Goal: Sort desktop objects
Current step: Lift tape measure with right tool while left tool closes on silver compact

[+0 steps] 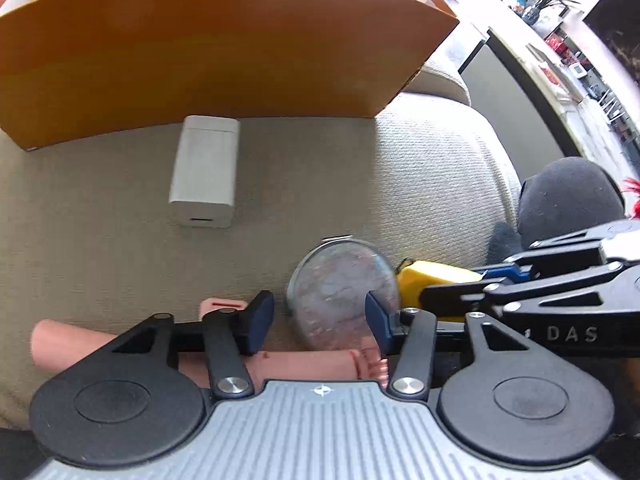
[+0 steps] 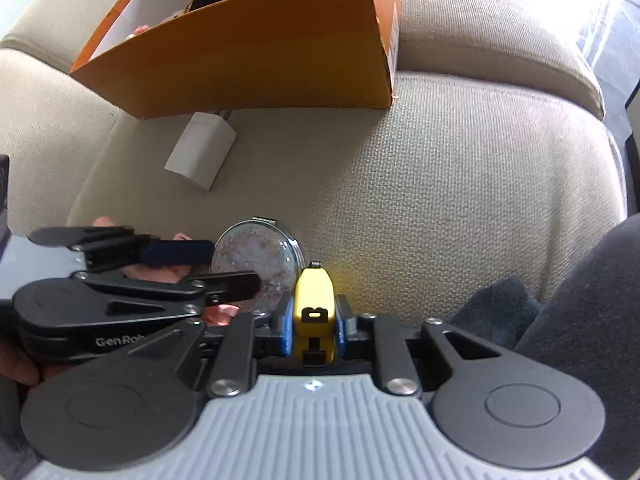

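Note:
My left gripper (image 1: 318, 320) is open, its blue pads on either side of a round compact mirror (image 1: 344, 286) lying on the beige cushion; the mirror also shows in the right wrist view (image 2: 256, 258). A pink tube-like object (image 1: 304, 364) lies under the left fingers. My right gripper (image 2: 313, 326) is shut on a small yellow tape measure (image 2: 313, 300), low over the cushion just right of the mirror; the tape measure also shows in the left wrist view (image 1: 436, 280). A white charger block (image 1: 206, 170) lies farther off, by the orange box (image 1: 208, 48).
The open orange cardboard box (image 2: 256, 56) stands at the back of the sofa seat (image 2: 460, 184) with several items inside. A person's dark-clothed knee (image 1: 572, 200) is at the right. Shelves and a counter are beyond the sofa.

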Demonstrator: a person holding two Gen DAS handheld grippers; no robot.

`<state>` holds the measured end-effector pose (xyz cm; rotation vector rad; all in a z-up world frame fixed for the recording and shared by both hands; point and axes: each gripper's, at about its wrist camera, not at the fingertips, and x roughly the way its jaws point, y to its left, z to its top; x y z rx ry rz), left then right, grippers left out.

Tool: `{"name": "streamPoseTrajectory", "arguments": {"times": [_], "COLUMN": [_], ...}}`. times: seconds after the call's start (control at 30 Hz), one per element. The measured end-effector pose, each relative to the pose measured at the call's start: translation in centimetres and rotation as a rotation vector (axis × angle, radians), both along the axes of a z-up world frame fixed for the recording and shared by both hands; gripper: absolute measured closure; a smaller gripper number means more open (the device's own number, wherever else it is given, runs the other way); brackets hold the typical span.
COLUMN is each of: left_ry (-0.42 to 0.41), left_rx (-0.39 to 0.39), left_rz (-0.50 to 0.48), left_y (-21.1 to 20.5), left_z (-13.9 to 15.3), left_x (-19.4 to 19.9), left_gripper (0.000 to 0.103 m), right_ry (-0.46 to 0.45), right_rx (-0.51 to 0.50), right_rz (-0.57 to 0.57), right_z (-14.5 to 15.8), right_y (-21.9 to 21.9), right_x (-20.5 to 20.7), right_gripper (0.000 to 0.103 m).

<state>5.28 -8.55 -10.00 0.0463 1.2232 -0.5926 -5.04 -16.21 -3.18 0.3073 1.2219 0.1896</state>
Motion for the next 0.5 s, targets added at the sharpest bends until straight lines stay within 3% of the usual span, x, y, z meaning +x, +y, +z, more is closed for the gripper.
{"name": "streamPoseTrajectory", "arguments": {"times": [0.23, 0.33, 0.5], "left_ry": [-0.043, -0.096, -0.126], "left_rx": [-0.025, -0.018, -0.040], "left_rz": [0.031, -0.003, -0.061], "left_y": [0.7, 0.4, -0.2], "left_z": [1.2, 2.7, 4.3], "left_x": [-0.4, -1.2, -2.4], "left_gripper": [0.077, 0.084, 0.088], "right_ry": [-0.011, -0.018, -0.018], "right_rx": [-0.016, -0.031, -0.020], "right_rz": [-0.004, -0.004, -0.009], "right_z": [0.1, 0.2, 0.1], "right_y": [0.1, 0.2, -0.1], "right_x": [0.0, 0.2, 0.4], "right_gripper": [0.082, 0.082, 0.082]}}
